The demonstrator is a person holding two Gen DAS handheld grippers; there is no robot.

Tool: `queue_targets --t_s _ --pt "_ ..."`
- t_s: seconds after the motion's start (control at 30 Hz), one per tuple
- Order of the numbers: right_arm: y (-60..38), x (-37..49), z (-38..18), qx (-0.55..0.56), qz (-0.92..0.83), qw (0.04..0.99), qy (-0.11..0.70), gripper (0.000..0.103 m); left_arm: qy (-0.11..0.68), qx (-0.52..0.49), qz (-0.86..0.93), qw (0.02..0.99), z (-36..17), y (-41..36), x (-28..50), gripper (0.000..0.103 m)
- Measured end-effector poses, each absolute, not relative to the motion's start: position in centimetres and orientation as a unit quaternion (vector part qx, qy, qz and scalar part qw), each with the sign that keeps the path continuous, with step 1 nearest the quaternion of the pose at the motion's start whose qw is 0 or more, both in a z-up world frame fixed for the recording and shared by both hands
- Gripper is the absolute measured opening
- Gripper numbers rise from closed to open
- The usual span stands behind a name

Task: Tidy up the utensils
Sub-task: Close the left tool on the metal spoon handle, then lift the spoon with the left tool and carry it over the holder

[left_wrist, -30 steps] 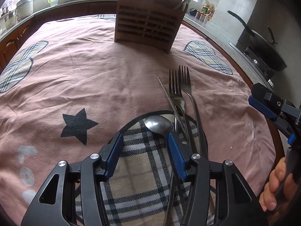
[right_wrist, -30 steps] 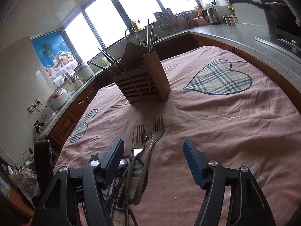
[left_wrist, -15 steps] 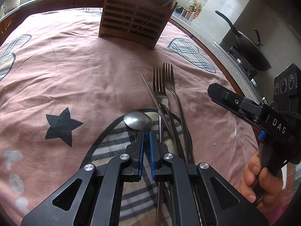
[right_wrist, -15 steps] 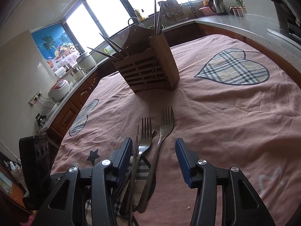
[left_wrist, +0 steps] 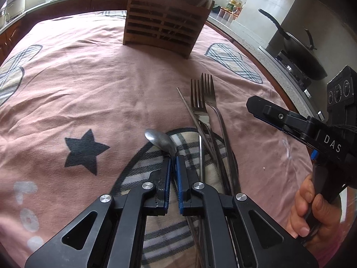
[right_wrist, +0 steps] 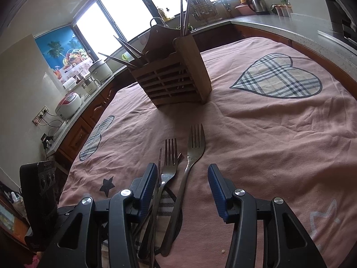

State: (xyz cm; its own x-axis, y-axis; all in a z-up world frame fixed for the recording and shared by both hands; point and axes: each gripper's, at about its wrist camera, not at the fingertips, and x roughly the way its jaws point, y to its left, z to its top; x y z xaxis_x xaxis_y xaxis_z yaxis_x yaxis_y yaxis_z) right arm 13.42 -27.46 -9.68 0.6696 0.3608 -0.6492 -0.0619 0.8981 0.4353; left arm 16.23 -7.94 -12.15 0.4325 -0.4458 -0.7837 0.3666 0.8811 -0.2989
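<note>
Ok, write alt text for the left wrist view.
The left hand-held gripper is shut on the neck of a spoon lying on a pink tablecloth. Two forks lie beside it, a wooden utensil holder stands beyond, and the right hand-held gripper hovers nearby.

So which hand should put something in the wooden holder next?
Probably the left. The left gripper is already shut on the spoon, ready to carry to the wooden utensil holder. The right gripper is open over the forks, gripping nothing.

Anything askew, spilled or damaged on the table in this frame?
Nothing spilled or damaged. The forks and chopsticks lie loose and overlapping on the cloth rather than in the wooden holder.
</note>
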Motion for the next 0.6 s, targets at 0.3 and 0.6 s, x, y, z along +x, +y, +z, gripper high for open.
queue_targets --t_s 0.3,0.6 --pt "-23.3 15.5 -10.0 0.153 0.163 0.887 0.404 0.029 0.474 -0.087 -0.189 0.856 -12.2 -1.2 17.4 0.002" --pt "-20.0 19.5 -12.5 0.086 0.17 0.869 0.456 0.029 0.48 -0.101 -0.2 0.848 -12.6 -0.6 17.8 0.003"
